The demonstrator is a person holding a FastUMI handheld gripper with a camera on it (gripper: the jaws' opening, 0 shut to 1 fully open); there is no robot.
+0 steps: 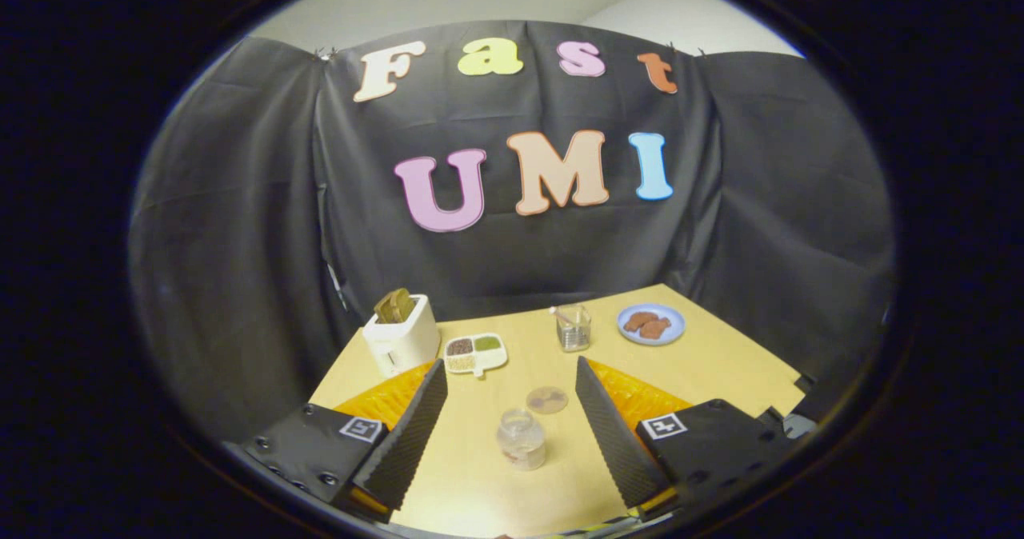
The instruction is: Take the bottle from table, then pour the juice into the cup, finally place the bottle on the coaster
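A: Gripper (512,419) status?
B: Fingers are standing wide apart, gripping nothing.
A: Bottle (522,439) location?
B: It is standing on the table (720,363), lower centre, between the fingers. The coaster (547,400) is lying just beyond; the cup (574,328) farther back.

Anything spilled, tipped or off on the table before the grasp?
Nothing stands out. Bottle upright between the open gripper fingers, coaster flat just beyond it, cup upright farther back. No spill on the table.
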